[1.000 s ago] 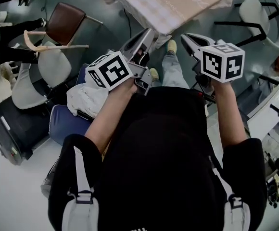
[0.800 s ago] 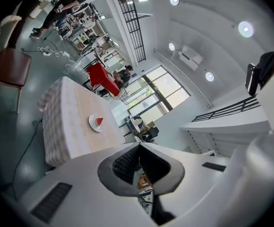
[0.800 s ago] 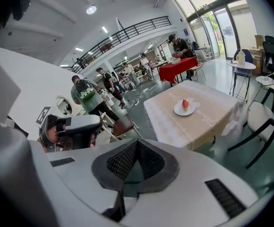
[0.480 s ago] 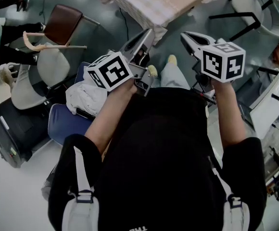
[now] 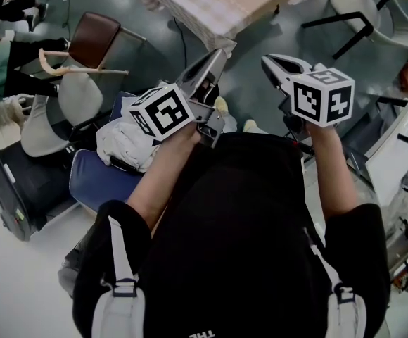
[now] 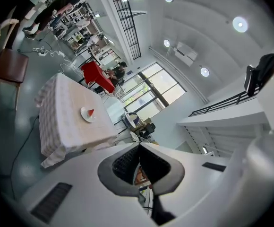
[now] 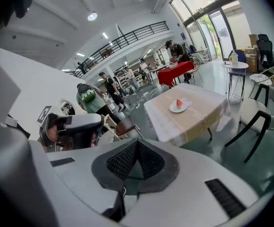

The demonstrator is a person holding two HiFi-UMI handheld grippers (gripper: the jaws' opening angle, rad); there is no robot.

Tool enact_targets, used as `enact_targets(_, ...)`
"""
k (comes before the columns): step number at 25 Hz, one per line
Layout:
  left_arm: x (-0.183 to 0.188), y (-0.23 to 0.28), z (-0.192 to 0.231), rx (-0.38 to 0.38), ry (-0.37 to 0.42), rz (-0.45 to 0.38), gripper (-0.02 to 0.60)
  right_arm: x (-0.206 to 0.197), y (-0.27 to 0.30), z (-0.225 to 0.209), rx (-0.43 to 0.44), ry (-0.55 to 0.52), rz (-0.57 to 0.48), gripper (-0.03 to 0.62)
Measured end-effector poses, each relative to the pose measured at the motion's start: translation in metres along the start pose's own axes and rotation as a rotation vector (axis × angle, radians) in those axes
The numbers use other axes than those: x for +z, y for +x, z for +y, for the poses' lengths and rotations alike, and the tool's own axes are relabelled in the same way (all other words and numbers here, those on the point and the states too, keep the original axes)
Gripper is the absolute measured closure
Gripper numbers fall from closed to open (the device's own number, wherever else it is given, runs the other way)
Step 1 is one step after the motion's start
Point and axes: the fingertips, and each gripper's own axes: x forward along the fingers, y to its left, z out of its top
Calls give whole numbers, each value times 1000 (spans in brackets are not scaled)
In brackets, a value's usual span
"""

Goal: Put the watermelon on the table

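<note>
left gripper (image 6: pixel 139 148): jaws pressed together, empty | right gripper (image 7: pixel 137 143): jaws together, empty | both held level before the person's chest | ahead: table (image 7: pixel 198 113) under checked cloth | watermelon (image 7: pixel 178 102): slice on white plate (image 7: pixel 174 109) mid-table, well apart from both grippers

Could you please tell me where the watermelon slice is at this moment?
In the right gripper view, the watermelon slice sits on a white plate near the middle of the cloth-covered table, right of centre; the left gripper view shows it at left.
</note>
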Motion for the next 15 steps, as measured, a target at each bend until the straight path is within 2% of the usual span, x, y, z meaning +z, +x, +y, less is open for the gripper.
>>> enact_targets(10,-39,-12,-51,-17,32,-15,569,-24,-60,7,20,-28,-45,583)
enact_targets(15,-53,-28,-66,-24,22,-39,569,-35,-84,18,40,-43,-79,583)
